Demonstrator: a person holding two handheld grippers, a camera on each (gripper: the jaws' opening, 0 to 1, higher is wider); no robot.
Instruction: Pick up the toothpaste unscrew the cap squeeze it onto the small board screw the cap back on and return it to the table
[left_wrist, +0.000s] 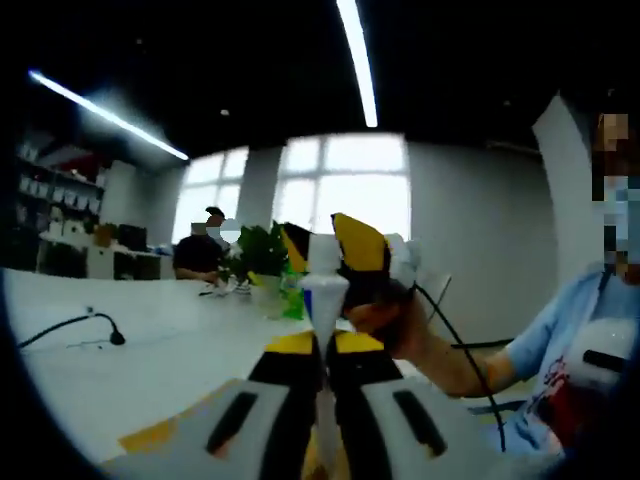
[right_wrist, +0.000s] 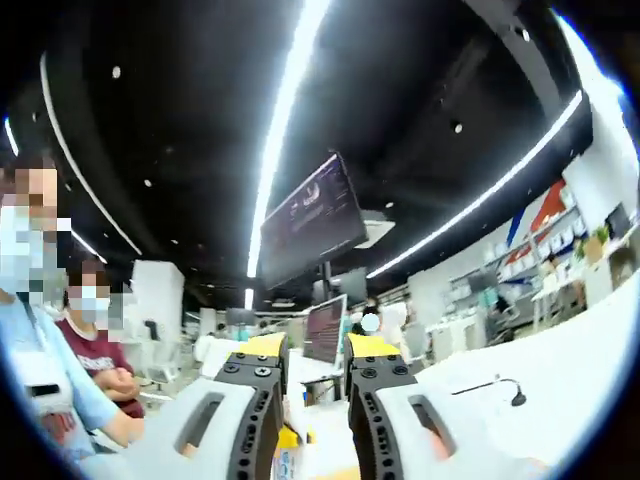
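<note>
The white toothpaste tube (left_wrist: 323, 300) stands upright between the yellow-tipped jaws of my left gripper (left_wrist: 325, 345), which is shut on it. The tube's white cap (left_wrist: 323, 255) points away from the camera. My right gripper (left_wrist: 325, 250) comes in from the right, held by a hand (left_wrist: 395, 315), and its yellow tips sit tight on either side of the cap. In the right gripper view the right gripper (right_wrist: 317, 350) shows a narrow gap between its jaws, and the cap itself is hard to make out there. A yellow flat piece (left_wrist: 150, 435) lies on the table at lower left.
The white table (left_wrist: 150, 340) carries a small microphone on a cable (left_wrist: 115, 338), a potted plant (left_wrist: 262, 255) and a green bottle (left_wrist: 292, 295). A person sits at its far end (left_wrist: 200, 255). Two people (right_wrist: 95, 350) stand at the left, and a dark screen (right_wrist: 310, 215) hangs overhead.
</note>
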